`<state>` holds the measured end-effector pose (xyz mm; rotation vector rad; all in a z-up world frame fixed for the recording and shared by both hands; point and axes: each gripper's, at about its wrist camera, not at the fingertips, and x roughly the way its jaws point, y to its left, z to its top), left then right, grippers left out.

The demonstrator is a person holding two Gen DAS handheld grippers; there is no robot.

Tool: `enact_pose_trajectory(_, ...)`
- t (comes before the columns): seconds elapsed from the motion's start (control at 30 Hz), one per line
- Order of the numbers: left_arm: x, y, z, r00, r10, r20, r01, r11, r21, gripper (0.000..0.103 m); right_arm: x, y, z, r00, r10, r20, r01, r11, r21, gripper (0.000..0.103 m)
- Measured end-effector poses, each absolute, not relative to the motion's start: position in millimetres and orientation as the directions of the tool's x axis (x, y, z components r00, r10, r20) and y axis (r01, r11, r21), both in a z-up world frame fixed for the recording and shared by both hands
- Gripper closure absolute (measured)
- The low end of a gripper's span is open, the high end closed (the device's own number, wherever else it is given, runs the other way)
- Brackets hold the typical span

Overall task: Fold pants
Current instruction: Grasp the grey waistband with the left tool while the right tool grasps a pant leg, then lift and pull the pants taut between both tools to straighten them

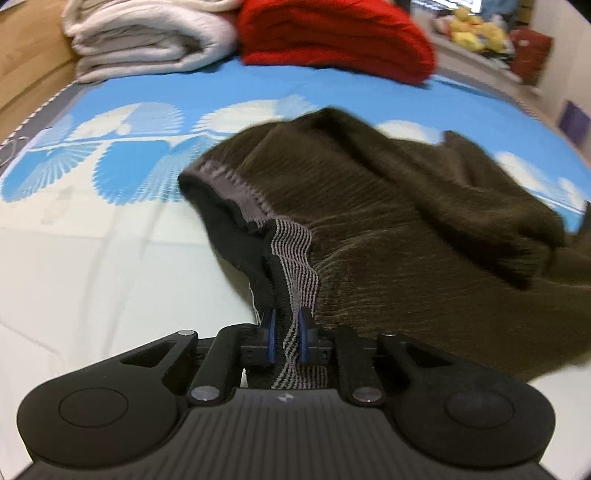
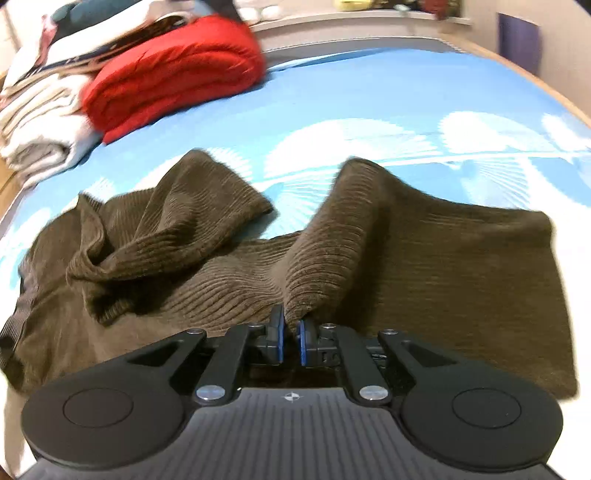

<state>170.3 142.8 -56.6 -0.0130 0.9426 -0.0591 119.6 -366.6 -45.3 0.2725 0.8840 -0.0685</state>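
Observation:
Dark brown ribbed pants lie rumpled on a bed with a blue and white patterned sheet. My left gripper is shut on the grey striped waistband, which rises from the jaws. In the right wrist view my right gripper is shut on a raised ridge of the brown pants. One leg lies twisted and folded over to the left, and the waistband edge shows at the far left.
A folded red blanket and folded white blankets are stacked at the head of the bed; both also show in the right wrist view, the red blanket upper left. A shelf with yellow toys is beyond.

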Motion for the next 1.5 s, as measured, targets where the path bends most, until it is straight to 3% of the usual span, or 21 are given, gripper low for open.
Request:
enact_pose_trajectory(0.13,126,153,-47,0.569,-0.043,-0.821,0.001,0.999,-0.051,0.092,93,-364,-38,0.616,0.041,-0.787,0.125,0.981,0.149,0.096)
enact_pose_trajectory(0.27,94,169,-40,0.546,0.090,-0.833,-0.113,0.993,0.033,0.093,72,-342,-47,0.499,0.179,-0.848,-0.046,0.982,0.181,0.095)
enact_pose_trajectory(0.37,89,173,-37,0.545,0.152,-0.825,-0.144,0.986,0.086,0.091,59,-342,-42,0.522,0.192,-0.831,-0.095,0.981,0.167,0.083)
enact_pose_trajectory(0.4,87,176,-37,0.543,0.144,-0.827,-0.152,0.986,0.072,0.091,56,-351,-35,0.563,0.180,-0.806,-0.068,0.983,0.172,0.078)
enact_pose_trajectory(0.47,89,183,-37,0.543,0.151,-0.826,-0.180,0.982,0.061,0.088,49,-382,-21,0.641,0.145,-0.754,0.038,0.975,0.220,0.078)
enact_pose_trajectory(0.57,91,183,-32,0.555,0.122,-0.823,-0.205,0.979,0.007,0.070,34,-439,-15,0.710,0.044,-0.703,0.240,0.923,0.300,0.074)
enact_pose_trajectory(0.6,90,182,-29,0.560,0.096,-0.823,-0.206,0.978,-0.026,0.063,29,-457,-19,0.707,-0.007,-0.707,0.316,0.898,0.307,0.074)
enact_pose_trajectory(0.67,92,175,-24,0.568,0.029,-0.822,-0.159,0.984,-0.075,0.057,18,-487,-29,0.685,-0.084,-0.724,0.447,0.833,0.326,0.074)
enact_pose_trajectory(0.73,93,162,-18,0.581,0.009,-0.814,-0.081,0.996,-0.047,0.056,9,-508,-39,0.681,-0.115,-0.723,0.520,0.771,0.368,0.072)
enact_pose_trajectory(0.8,95,152,-16,0.606,0.031,-0.795,-0.032,0.999,0.015,0.049,7,-524,-52,0.648,-0.152,-0.746,0.592,0.717,0.368,0.072)
enact_pose_trajectory(0.93,108,144,-33,0.589,0.016,-0.808,-0.061,0.998,-0.024,0.048,3,-542,-83,0.584,-0.101,-0.805,0.666,0.626,0.405,0.068)
enact_pose_trajectory(1.03,123,136,-47,0.553,0.044,-0.832,-0.057,0.998,0.015,0.047,5,-546,-102,0.547,-0.056,-0.835,0.697,0.582,0.418,0.065)
enact_pose_trajectory(1.13,134,133,-60,0.508,0.068,-0.859,-0.058,0.997,0.045,0.038,16,-543,-123,0.515,-0.004,-0.857,0.736,0.515,0.439,0.061)
enact_pose_trajectory(1.3,150,145,-77,0.454,0.117,-0.883,-0.117,0.991,0.071,0.033,43,-527,-129,0.504,0.005,-0.864,0.746,0.502,0.438,0.059)
enact_pose_trajectory(1.37,155,152,-81,0.428,0.134,-0.894,-0.153,0.985,0.074,0.025,53,-522,-128,0.500,-0.020,-0.866,0.739,0.532,0.414,0.063)
enact_pose_trajectory(1.43,159,157,-85,0.401,0.132,-0.906,-0.175,0.982,0.066,0.023,53,-521,-126,0.499,-0.032,-0.866,0.726,0.561,0.397,0.092)
enact_pose_trajectory(1.5,162,160,-91,0.373,0.121,-0.920,-0.181,0.982,0.055,0.023,59,-516,-116,0.527,-0.068,-0.847,0.683,0.628,0.374,0.094)
